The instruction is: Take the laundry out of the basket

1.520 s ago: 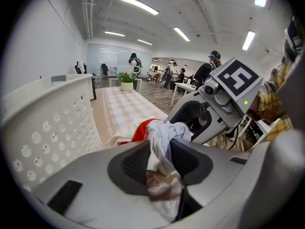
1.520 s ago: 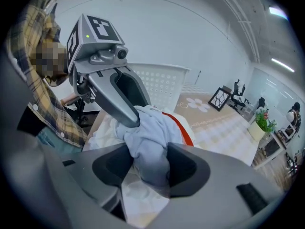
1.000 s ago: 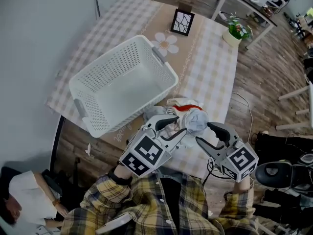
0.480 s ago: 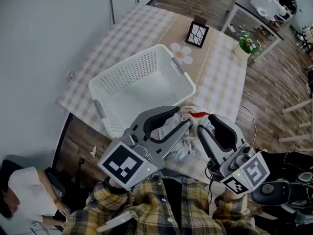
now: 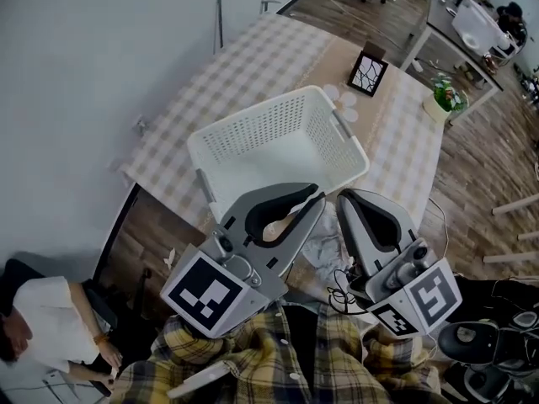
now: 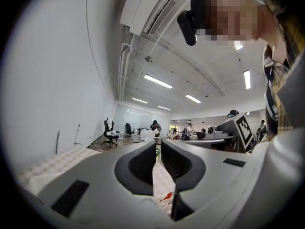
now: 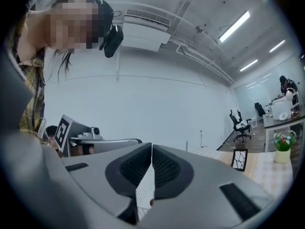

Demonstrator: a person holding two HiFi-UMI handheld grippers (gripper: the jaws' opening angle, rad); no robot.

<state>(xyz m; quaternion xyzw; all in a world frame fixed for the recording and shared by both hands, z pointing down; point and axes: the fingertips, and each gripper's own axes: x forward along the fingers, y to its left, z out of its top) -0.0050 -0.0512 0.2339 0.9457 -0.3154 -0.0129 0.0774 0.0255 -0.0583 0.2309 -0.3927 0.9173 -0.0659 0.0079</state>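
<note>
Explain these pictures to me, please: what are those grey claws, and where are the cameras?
No robot here: a person holds a two-jaw gripper in each hand. The head view looks down from the person's head; the two gripper views ride on the grippers. The left gripper is closing its jaws on nothing; the right gripper is shut and empty. On the checked table stand an empty white laundry basket, a picture frame and a potted plant. The laundry lies heaped beside the basket.
</note>
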